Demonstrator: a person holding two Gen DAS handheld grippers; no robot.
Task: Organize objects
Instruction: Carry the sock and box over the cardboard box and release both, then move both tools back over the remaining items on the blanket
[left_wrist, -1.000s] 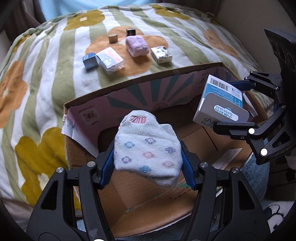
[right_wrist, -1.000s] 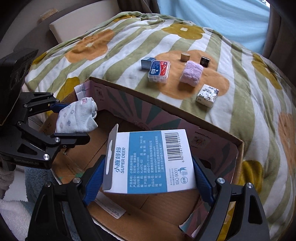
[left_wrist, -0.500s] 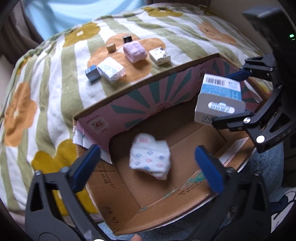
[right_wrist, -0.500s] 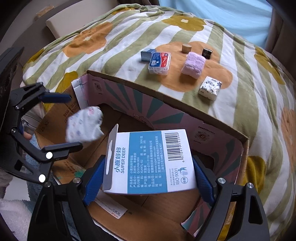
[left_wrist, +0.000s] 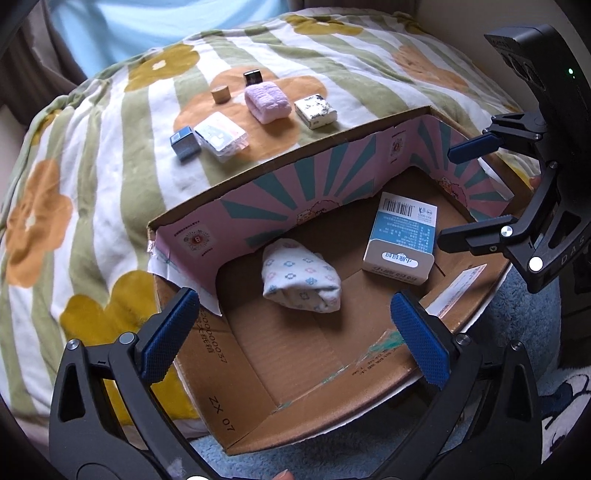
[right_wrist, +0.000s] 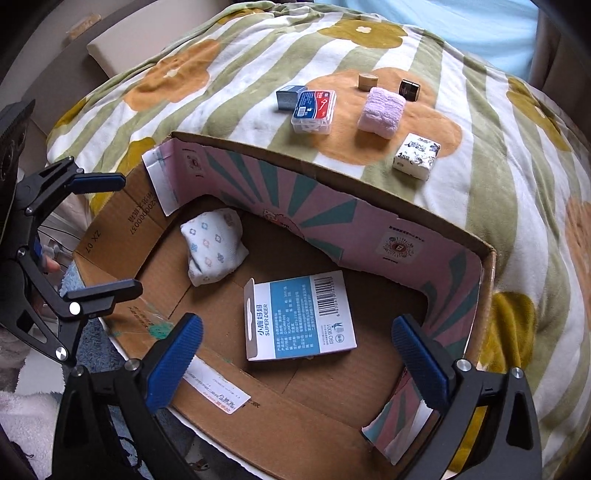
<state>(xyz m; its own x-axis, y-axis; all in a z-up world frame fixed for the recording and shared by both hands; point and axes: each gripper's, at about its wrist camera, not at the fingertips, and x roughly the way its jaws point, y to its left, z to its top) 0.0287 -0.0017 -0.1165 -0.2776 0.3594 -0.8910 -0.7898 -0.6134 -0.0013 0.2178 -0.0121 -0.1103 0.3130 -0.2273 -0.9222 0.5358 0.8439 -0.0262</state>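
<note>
An open cardboard box (left_wrist: 295, 155) with a pink and teal inner wall stands against the bed. On its floor lie a rolled white sock with coloured flowers (left_wrist: 301, 277) and a blue and white carton (left_wrist: 400, 238). My left gripper (left_wrist: 293, 299) hovers above the sock, open, touching nothing. My right gripper (right_wrist: 297, 323) hangs over the carton (right_wrist: 299, 314), its jaws opening and clear of the carton. Each gripper shows in the other's view: the right gripper (left_wrist: 448, 195) at the right edge, the left gripper (right_wrist: 129, 233) at the left above the sock (right_wrist: 212, 251).
On the striped flower blanket (left_wrist: 92, 184) behind the box lie a purple towel roll (left_wrist: 266, 101), a patterned tissue pack (left_wrist: 316, 110), a clear plastic case (left_wrist: 221, 136), a small grey-blue box (left_wrist: 184, 143), a wooden cylinder (left_wrist: 221, 94) and a small black box (left_wrist: 253, 77).
Both grippers opened. The sock fell from the left gripper to the box floor, then the carton dropped from the right gripper and lies flat.
</note>
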